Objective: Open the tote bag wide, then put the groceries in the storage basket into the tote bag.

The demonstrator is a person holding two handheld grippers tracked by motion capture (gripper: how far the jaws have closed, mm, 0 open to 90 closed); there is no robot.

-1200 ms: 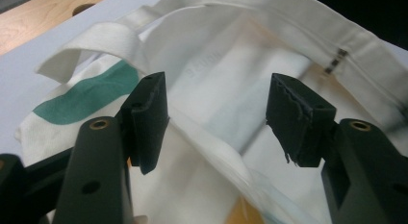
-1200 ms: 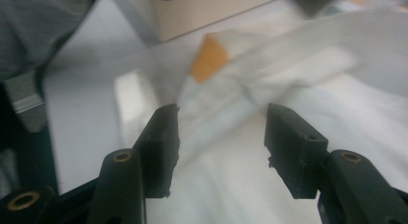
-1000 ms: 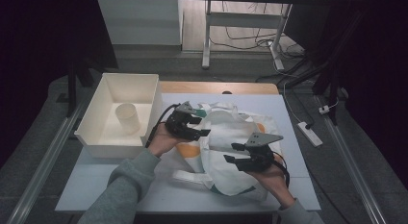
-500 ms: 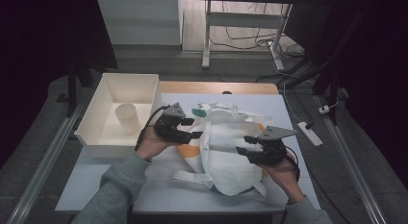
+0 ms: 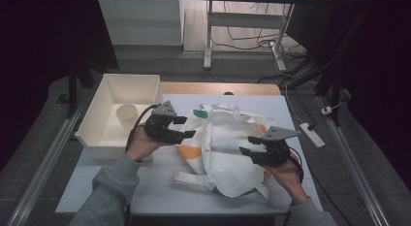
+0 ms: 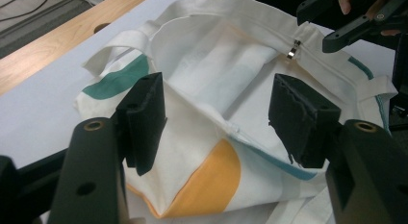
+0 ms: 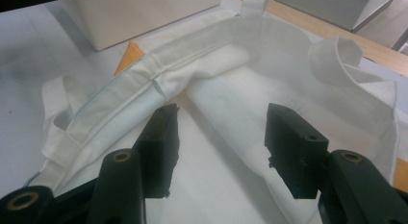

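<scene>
My left gripper (image 5: 186, 127) has pulled back off the cloth bag (image 5: 228, 143) and now sits at its left edge, nearer the white bin (image 5: 97, 124), a touch higher than a second ago. My right gripper (image 5: 248, 145) has slid out to the bag's right side and away from the left one, so the two stand farther apart across the bag. The fabric between them lies more spread out.

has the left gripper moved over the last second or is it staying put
Yes. In the high view the left gripper has drawn back off the cloth bag toward the white bin.
</scene>
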